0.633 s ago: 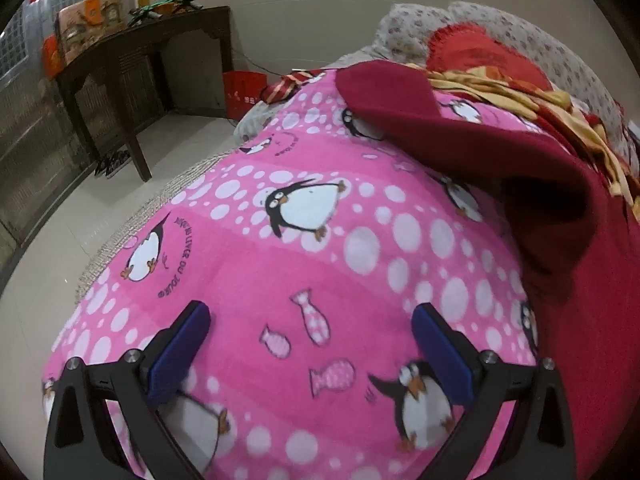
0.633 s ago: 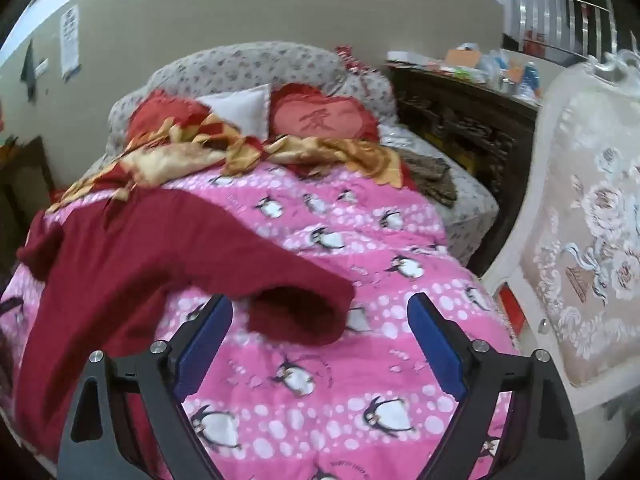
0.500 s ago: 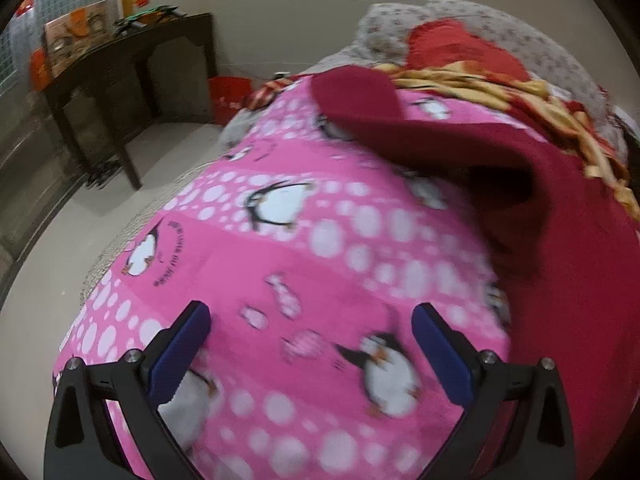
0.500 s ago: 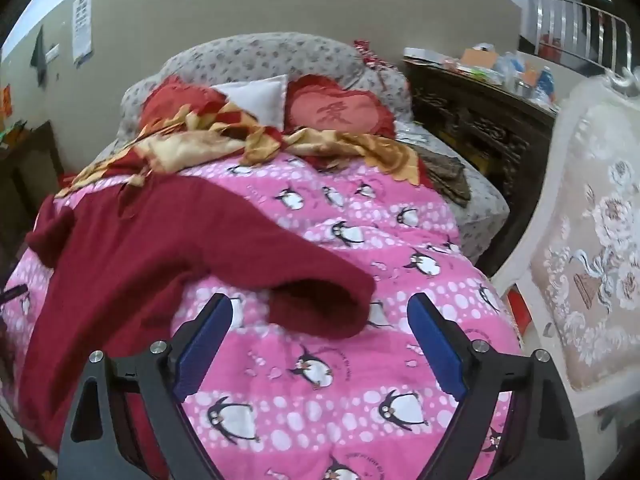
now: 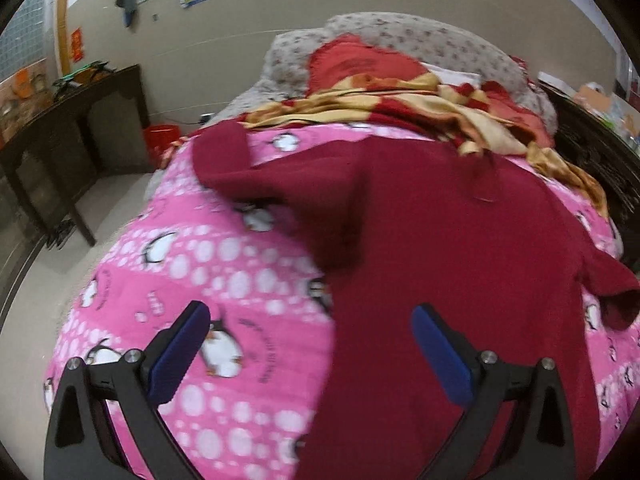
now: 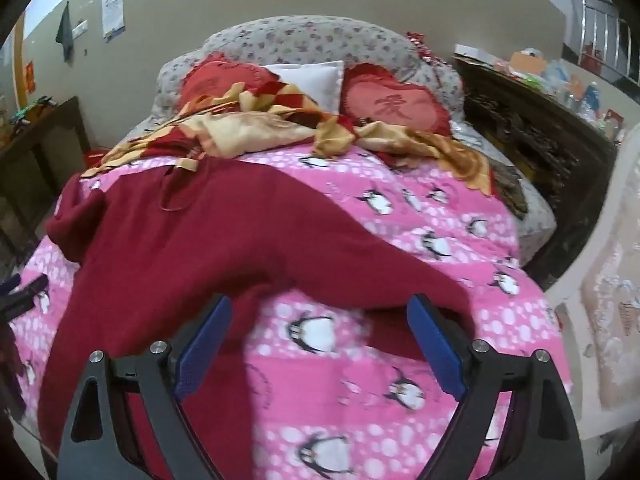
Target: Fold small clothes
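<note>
Left gripper (image 5: 310, 354) swung over red sweater (image 5: 460, 248), right gripper (image 6: 320, 346) nearer sleeve, both fingers wide apart, empty.

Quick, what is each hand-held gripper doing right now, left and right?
Left hand-held gripper: open, holding nothing.
Right hand-held gripper: open, holding nothing.

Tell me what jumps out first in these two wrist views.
A dark red sweater lies spread across a bright pink penguin blanket on the bed, one sleeve reaching toward the right gripper. Both the right and the left gripper hang open over it, holding nothing. At the head of the bed, red heart-shaped cushions sit behind a rumpled red-and-yellow cloth.
</note>
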The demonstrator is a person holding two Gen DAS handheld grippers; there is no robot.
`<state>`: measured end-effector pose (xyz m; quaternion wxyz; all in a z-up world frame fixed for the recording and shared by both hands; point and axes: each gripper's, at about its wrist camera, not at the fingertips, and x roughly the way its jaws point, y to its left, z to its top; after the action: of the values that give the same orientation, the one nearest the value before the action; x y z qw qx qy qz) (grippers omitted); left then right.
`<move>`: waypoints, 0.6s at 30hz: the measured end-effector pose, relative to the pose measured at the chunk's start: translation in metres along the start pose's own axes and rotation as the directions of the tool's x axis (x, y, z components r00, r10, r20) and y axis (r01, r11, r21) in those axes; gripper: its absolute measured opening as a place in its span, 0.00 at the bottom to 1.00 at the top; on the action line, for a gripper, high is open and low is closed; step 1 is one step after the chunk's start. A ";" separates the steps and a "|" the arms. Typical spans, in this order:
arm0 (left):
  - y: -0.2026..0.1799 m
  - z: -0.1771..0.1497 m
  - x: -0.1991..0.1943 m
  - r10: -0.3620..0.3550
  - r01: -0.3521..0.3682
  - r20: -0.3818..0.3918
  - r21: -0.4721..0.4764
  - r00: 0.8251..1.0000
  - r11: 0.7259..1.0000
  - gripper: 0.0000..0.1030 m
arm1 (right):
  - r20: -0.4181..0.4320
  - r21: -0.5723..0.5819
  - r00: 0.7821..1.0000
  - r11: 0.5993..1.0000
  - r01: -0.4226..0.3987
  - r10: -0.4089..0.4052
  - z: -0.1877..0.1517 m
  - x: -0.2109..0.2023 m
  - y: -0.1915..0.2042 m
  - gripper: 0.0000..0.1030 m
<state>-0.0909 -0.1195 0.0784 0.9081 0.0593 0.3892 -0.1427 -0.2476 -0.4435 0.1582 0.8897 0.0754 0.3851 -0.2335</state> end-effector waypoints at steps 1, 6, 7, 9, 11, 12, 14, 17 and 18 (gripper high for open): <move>-0.006 0.001 0.000 -0.013 0.014 -0.001 0.006 1.000 1.000 1.00 | -0.002 0.002 1.000 1.000 -0.006 0.006 0.001 0.002 0.005 0.99; -0.031 0.005 -0.006 -0.053 0.053 0.015 0.027 0.998 0.998 1.00 | -0.011 0.017 0.999 0.999 -0.043 0.044 0.011 0.014 0.029 0.99; -0.034 0.006 -0.007 -0.059 0.059 0.018 0.031 0.998 0.998 1.00 | -0.012 0.014 0.999 0.999 -0.044 0.045 0.012 0.017 0.034 0.99; -0.042 0.009 -0.006 -0.071 0.070 0.014 0.039 0.997 0.997 1.00 | -0.017 -0.001 0.999 0.999 -0.041 0.041 0.014 0.022 0.041 0.99; -0.048 0.011 -0.004 -0.083 0.083 0.001 0.041 0.997 0.996 1.00 | -0.026 -0.011 0.999 0.999 -0.036 0.035 0.016 0.029 0.049 0.99; -0.051 0.011 -0.002 -0.087 0.087 -0.004 0.041 0.996 0.995 1.00 | -0.027 -0.014 0.999 0.999 -0.037 0.037 0.016 0.032 0.053 0.99; -0.055 0.012 -0.002 -0.091 0.091 -0.002 0.043 0.996 0.995 1.00 | -0.027 -0.015 0.999 0.999 -0.034 0.033 0.018 0.036 0.060 0.99; -0.062 0.012 0.000 -0.092 0.092 -0.001 0.048 0.996 0.995 1.00 | -0.027 -0.020 0.999 0.999 -0.031 0.031 0.019 0.041 0.066 0.99; -0.063 0.012 0.000 -0.093 0.093 -0.001 0.049 0.996 0.994 1.00 | -0.031 -0.020 0.999 0.999 -0.033 0.033 0.019 0.043 0.066 0.99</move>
<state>-0.1018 -0.1824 0.0870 0.8991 0.0635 0.3872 -0.1942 -0.1784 -0.4063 0.1376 0.8881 0.0763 0.3997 -0.2137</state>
